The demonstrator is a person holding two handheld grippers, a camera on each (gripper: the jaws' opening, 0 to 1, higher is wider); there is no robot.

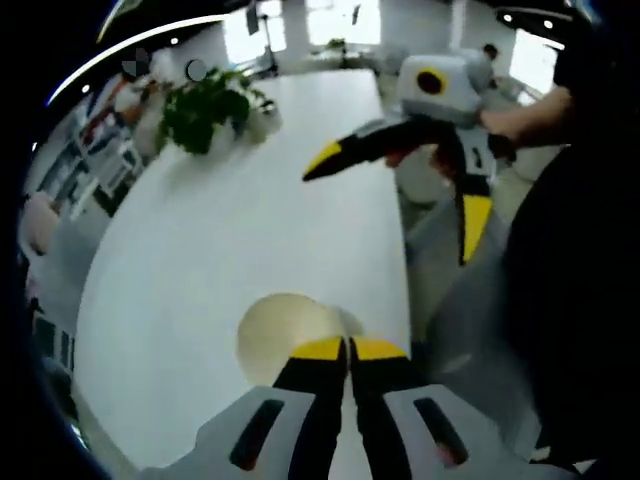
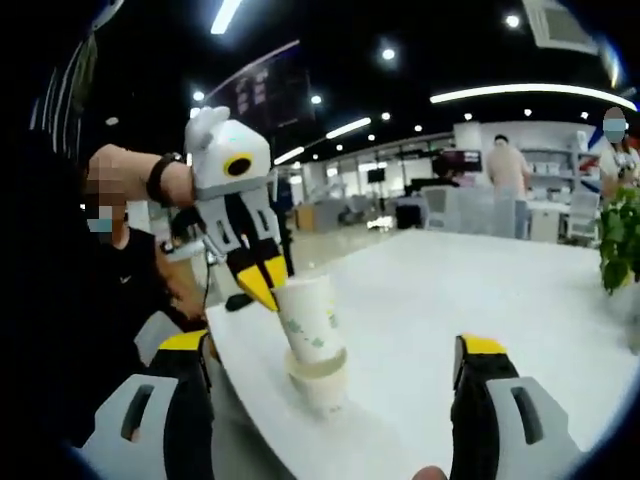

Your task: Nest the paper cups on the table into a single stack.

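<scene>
Two white paper cups stand near the edge of the white table (image 2: 450, 290). The upper cup (image 2: 308, 318) leans a little and sits partly inside the lower cup (image 2: 322, 385). My left gripper (image 2: 262, 288) comes down from the left and is shut on the upper cup's rim. From above, in the left gripper view, that cup's round mouth (image 1: 282, 335) lies just left of the closed yellow tips of the left gripper (image 1: 349, 350). My right gripper (image 2: 332, 348) is open, its jaws wide apart on either side of the cups and short of them. The right gripper (image 1: 395, 200) also hangs open over the table's right edge.
A potted green plant (image 1: 205, 110) stands at the table's far end, also the plant (image 2: 620, 235) at the right. The table edge (image 1: 405, 250) runs close to the cups, with floor beyond. A person's hand (image 2: 130, 170) holds the left gripper. People stand in the office behind.
</scene>
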